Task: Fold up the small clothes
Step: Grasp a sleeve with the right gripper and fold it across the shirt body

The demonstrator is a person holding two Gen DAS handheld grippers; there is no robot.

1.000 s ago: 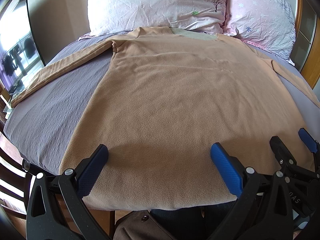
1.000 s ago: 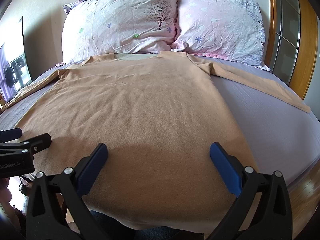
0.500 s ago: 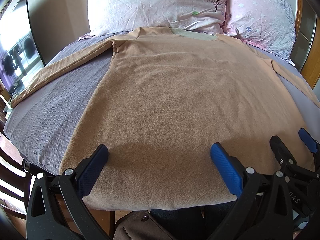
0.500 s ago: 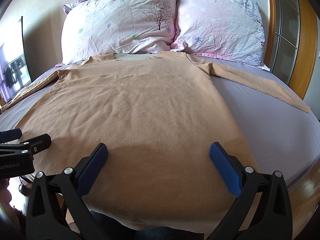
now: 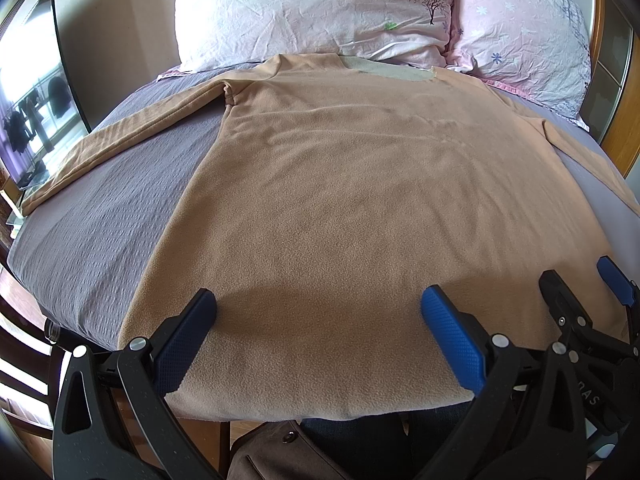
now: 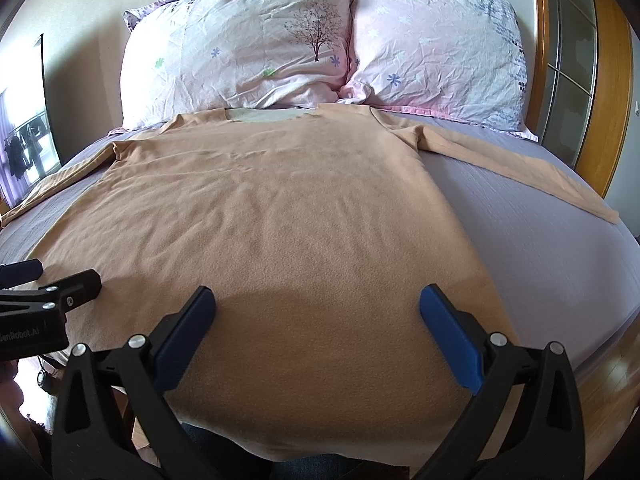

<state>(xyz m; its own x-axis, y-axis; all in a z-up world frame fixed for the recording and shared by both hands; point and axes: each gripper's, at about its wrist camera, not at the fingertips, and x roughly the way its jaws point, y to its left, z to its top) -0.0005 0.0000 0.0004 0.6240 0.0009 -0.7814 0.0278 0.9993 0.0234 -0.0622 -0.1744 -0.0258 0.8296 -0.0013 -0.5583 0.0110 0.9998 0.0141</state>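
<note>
Right wrist view: my right gripper (image 6: pixel 316 336) & left gripper (image 5: pixel 318 338) gape empty over shirt (image 6: pixel 260 216) hem at bed (image 6: pixel 560 264) foot edge, collar-to-hem axis running straight away.

The shirt (image 6: pixel 280 216) is showing plain tan, its neck lining grey-green; the bed (image 6: pixel 540 248) is wearing lilac; the pillows (image 6: pixel 248 48) are showing pink — with flowers and a dark tree.

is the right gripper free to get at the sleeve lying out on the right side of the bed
Probably yes. The right gripper is open and empty over the tan shirt hem, and the right sleeve lies flat on bare purple sheet with nothing in between.
</note>
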